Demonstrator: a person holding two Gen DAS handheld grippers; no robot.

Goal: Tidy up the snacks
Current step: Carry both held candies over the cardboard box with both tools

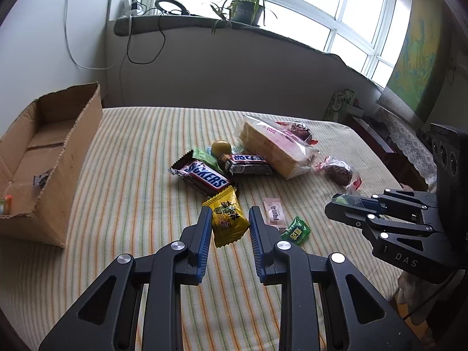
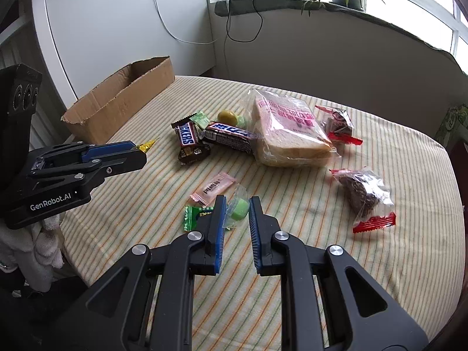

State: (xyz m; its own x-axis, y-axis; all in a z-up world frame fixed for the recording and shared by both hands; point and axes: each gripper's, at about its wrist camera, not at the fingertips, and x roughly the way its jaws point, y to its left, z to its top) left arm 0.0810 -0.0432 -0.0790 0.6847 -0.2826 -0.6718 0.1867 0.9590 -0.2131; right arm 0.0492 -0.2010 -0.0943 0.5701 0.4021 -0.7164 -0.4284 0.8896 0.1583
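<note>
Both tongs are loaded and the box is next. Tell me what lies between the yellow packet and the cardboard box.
Nothing visible. The left tongs hold the yellow packet, and only bare striped tablecloth lies between it and the open cardboard box. The chocolate bars sit farther back, off that path.

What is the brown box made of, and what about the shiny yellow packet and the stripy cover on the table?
The box looks like plain matte cardboard: brown, with ragged torn edges. The yellow packet, held in the left gripper, looks like glossy plastic or foil film: it glints and has crimped ends. The stripy cover looks like soft woven cloth, matte, though the weave is hard to make out.
</note>
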